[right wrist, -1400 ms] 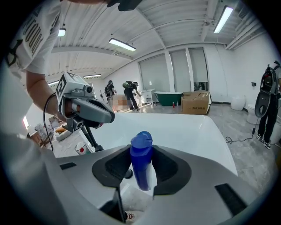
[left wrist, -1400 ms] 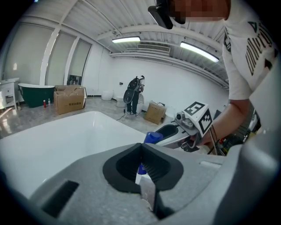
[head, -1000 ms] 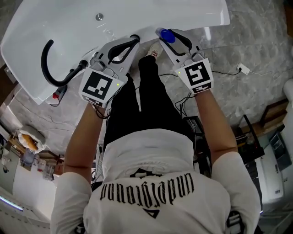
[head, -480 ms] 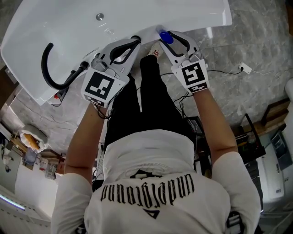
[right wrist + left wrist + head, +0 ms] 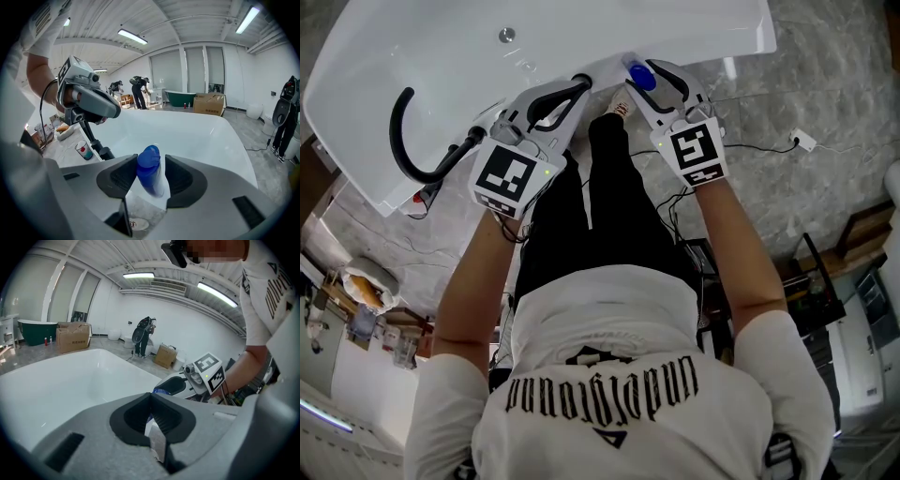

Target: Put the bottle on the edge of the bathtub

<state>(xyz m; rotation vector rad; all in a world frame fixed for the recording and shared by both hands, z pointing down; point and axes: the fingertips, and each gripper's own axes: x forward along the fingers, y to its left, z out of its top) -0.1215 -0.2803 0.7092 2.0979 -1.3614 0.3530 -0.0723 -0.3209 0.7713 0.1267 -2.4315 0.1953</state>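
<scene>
Right gripper (image 5: 151,163): jaws just opened further, pads eased off bottle (image 5: 149,178), which is kept between them at bathtub (image 5: 187,131) edge. Left gripper (image 5: 151,395): closed, empty. Straight-back withdrawal advised, bottle left unknocked.

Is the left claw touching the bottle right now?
Apart. The head view shows the left claw well to one side of the bottle, with bare bathtub rim between them.

The white bathtub (image 5: 581,28) sits on a grey marble floor (image 5: 825,103). A blue-capped bottle (image 5: 639,73) stands tilted at the tub's near rim, toward the right corner. A black hose (image 5: 392,131) curves up from that rim near the left end.
</scene>
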